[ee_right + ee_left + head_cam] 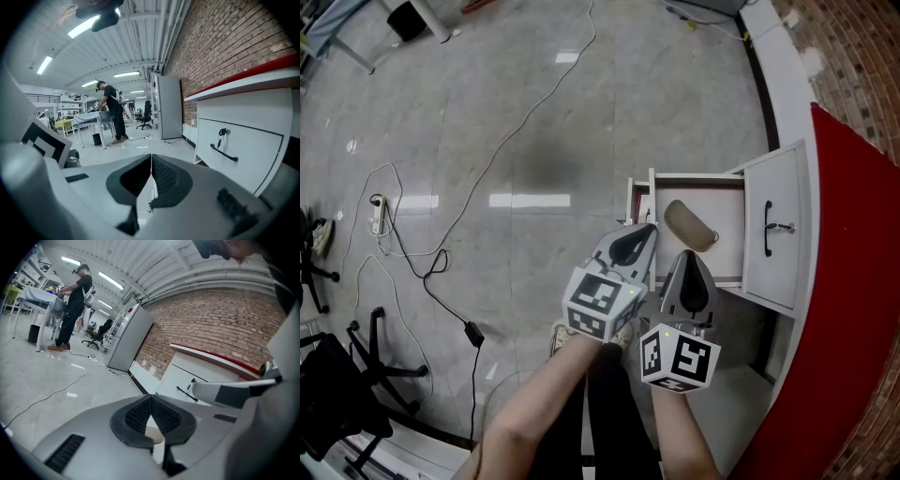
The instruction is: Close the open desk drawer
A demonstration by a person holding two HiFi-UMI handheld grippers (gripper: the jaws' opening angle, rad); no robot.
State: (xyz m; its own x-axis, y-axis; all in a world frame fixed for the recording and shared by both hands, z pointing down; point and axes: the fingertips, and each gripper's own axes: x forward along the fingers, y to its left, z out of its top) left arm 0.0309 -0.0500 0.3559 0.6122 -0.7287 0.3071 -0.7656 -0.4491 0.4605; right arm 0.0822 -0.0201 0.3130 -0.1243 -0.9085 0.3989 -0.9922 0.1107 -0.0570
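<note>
The desk drawer [733,272] stands pulled out over the floor, its white front panel [639,199] toward me. Inside lies a tan oval case [691,225]. My left gripper [647,232] is shut and empty, its tips at the drawer's near front corner; whether they touch it I cannot tell. My right gripper [688,257] hovers beside it over the drawer's near side, also shut and empty. In the left gripper view the jaws [150,400] meet, with the tan case [154,433] showing below them. In the right gripper view the jaws [151,157] meet too.
Above the open drawer is a closed white front with a black handle [768,228] and a key [224,132]. The red desk top [853,281] runs along the right. Cables and a power strip [377,214] lie on the floor at left, near chair bases [356,366]. A person [72,305] stands far off.
</note>
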